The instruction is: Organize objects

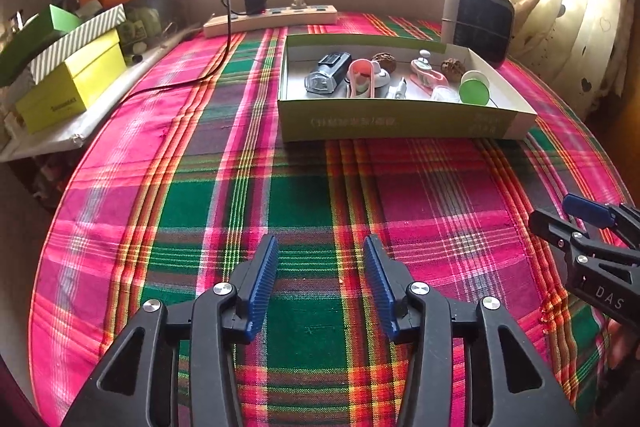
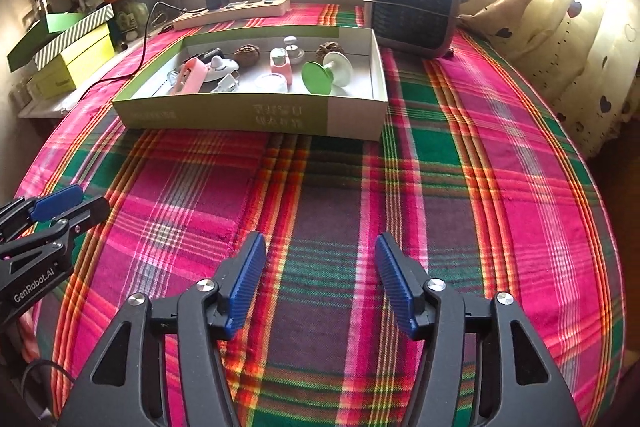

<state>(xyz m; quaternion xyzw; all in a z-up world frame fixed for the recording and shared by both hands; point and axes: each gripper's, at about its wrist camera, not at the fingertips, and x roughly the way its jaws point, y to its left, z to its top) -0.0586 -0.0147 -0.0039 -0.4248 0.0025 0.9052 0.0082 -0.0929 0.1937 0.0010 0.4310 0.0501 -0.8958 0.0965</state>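
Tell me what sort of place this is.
Most likely a lived-in home room: a plaid tablecloth by a sunlit window, heart-print curtains, a power strip with a charger, a small heater, and stacked boxes at the side.

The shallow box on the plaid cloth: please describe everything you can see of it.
The shallow box is an open, lidless rectangular tray, apparently of cardboard, green outside with a white section at one end and pale printing on its front wall; inside it is white. It lies flat on the plaid tablecloth, in front of the power strip and beside the small heater. It holds several small items, among them a green spool. Neither gripper touches it.
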